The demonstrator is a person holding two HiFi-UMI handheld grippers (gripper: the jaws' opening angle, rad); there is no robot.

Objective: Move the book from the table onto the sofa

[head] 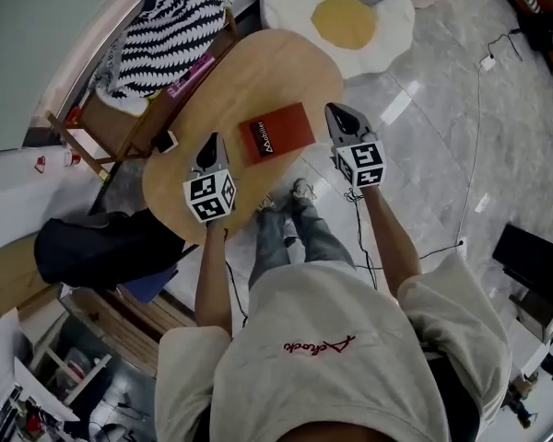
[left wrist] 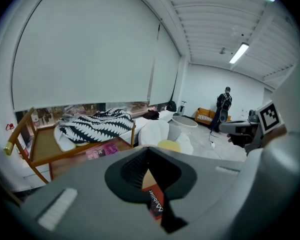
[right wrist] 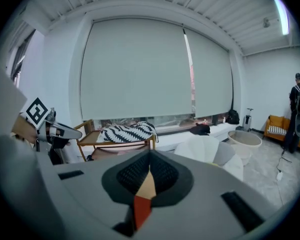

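Book (head: 275, 133) lies flat, red cover up, near the middle of the oval wooden counter (head: 258, 63). It sits at the centre of the head view, between my two grippers and touching neither. My left gripper (head: 211, 150) hovers at its left and my right gripper (head: 341, 118) at its right. On both, the fingers are pressed together with nothing between them.

The danger, as I judge it, is that shut fingers can only shove. A thin book flat on smooth wood could skate toward the near edge or spin. Uneven pinches from the two sides could let it tilt and fall open.

Around the counter is a pale glossy floor (head: 442, 155), with a flower-shaped cushion (head: 346, 21) at upper centre. At upper left stands a wood-framed seat (head: 106, 120) under a striped blanket (head: 166, 40), probably the sofa.
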